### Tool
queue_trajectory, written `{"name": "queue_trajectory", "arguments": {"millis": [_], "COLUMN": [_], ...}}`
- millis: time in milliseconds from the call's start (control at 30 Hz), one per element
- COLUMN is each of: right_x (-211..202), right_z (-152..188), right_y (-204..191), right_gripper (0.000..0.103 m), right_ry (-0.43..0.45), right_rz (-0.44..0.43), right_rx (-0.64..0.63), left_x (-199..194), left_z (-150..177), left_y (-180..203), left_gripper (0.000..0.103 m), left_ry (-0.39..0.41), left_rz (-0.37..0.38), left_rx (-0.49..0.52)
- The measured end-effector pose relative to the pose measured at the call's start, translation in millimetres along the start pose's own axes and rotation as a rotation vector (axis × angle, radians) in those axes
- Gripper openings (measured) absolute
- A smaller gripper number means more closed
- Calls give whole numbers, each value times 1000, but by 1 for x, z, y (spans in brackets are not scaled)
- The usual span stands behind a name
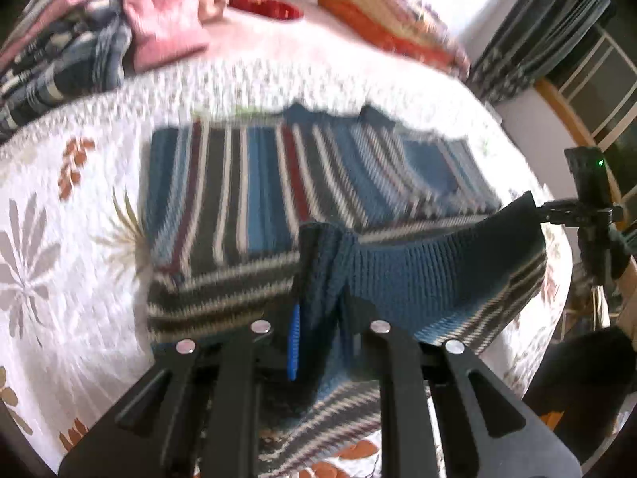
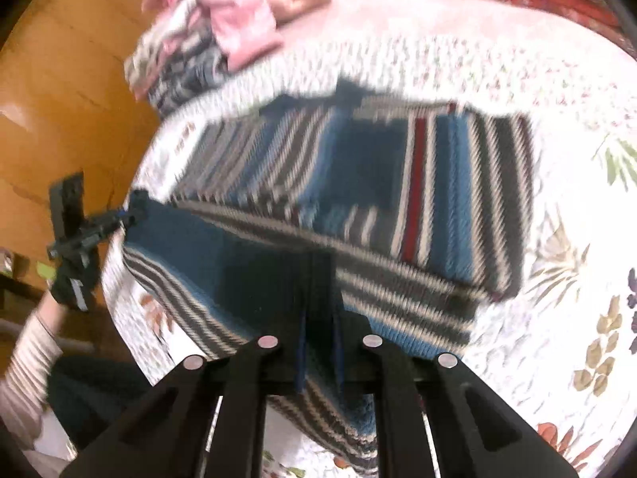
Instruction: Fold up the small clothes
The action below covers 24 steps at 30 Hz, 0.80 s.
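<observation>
A small knitted sweater, striped in blue, dark grey, cream and red, lies spread flat on the floral bed cover, while its near edge with the solid blue ribbed hem is lifted and stretched taut above the rest, partly doubled over.

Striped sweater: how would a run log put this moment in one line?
left gripper: shut on striped sweater | right gripper: shut on same hem | hem lifted over bedspread

blurred: striped knit garment, stripes smeared | hidden: left tongs fingertips inside knit fold | cut off at top edge: pink clothes pile | too blurred to identify: red item
</observation>
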State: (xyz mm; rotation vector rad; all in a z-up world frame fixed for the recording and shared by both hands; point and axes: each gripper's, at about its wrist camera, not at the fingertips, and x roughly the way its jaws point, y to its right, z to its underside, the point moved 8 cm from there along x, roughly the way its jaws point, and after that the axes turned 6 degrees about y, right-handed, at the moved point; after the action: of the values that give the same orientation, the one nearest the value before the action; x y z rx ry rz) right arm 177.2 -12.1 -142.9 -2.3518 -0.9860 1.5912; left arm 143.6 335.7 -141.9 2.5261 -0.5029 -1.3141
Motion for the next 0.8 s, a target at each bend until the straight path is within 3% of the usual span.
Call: {"name": "queue_trajectory", "arguments": {"millis": [233, 267, 433, 500, 533, 600, 667, 767, 800], "right_x": [-36, -39, -53, -40, -29, -9, 14, 38, 43], "right_z": [-47, -54, -80, -78, -74, -65, -55, -52, -55], "right_y": [17, 20, 37, 43, 50, 59, 69, 74, 73], "right_gripper": [9, 0, 0, 12, 15, 33, 43, 45, 52], "right_ry": [154, 175, 247, 197, 166, 107, 38, -11, -12], "right_rz": [2, 10, 23, 19, 52, 110, 162, 175, 166], "right_rx": [103, 120, 200, 231, 236, 221, 199, 170, 161], "left_x": [-6, -6, 19, 35, 43, 55, 62, 65, 65], "left_z": [-36, -38, -49, -46, -43, -37, -31, -31, -32], "left_y": [-11, -12, -5, -8, -13, -23, -36, -54, -59], "left_gripper": [14, 14, 14, 14, 14, 15, 22, 35, 52], "left_ry": [115, 117, 86, 37, 9, -28, -60, -61, -60], "left_rz": [-51, -57, -76, -95, -125, -161, -210, -257, -287], "left_rx": [-66, -64, -26, -34, -38, -60, -90, -120, -117]}}
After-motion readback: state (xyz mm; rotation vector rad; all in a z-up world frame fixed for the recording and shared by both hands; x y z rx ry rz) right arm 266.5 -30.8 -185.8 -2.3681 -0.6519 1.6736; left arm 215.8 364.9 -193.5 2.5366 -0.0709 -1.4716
